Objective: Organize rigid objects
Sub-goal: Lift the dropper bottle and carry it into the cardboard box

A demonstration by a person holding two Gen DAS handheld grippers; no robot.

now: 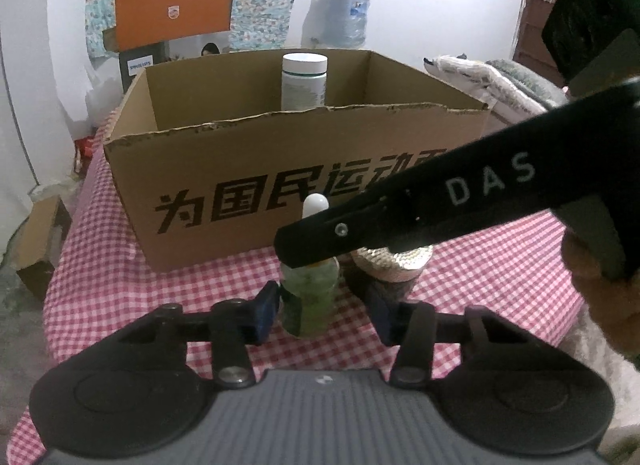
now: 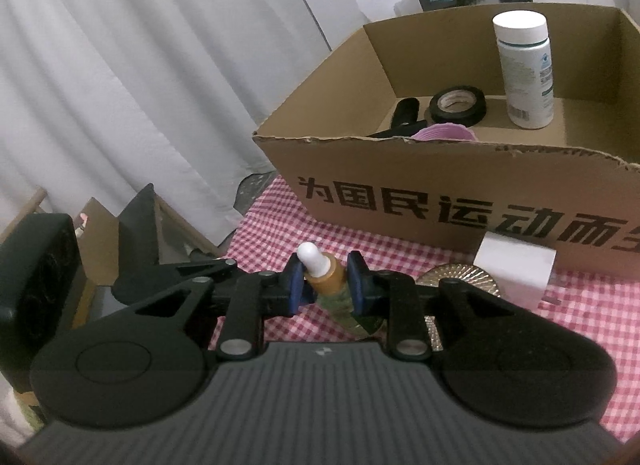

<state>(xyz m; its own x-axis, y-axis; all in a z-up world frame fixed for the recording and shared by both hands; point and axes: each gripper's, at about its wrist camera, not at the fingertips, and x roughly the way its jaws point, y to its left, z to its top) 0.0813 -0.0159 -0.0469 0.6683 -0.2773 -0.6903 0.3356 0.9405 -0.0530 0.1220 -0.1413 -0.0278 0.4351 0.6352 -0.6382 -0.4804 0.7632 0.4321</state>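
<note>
A small green dropper bottle [image 1: 308, 297] with a white bulb and gold collar stands on the checked tablecloth in front of a cardboard box [image 1: 240, 169]. My right gripper [image 2: 325, 283] is shut on the dropper bottle [image 2: 325, 271] at its collar. My left gripper [image 1: 320, 315] is open, its blue pads either side of the bottle's base and apart from it. The right gripper's arm crosses the left wrist view above the bottle. In the box are a white pill bottle [image 2: 524, 69], a black tape roll [image 2: 458, 104], a black tool and a pink item.
A gold-lidded jar [image 1: 394, 269] stands just right of the dropper bottle, and a white cube [image 2: 516, 271] sits by the box front. The red-checked table [image 1: 100, 273] drops off at the left, with a small carton [image 1: 38, 241] below. Curtain hangs at left.
</note>
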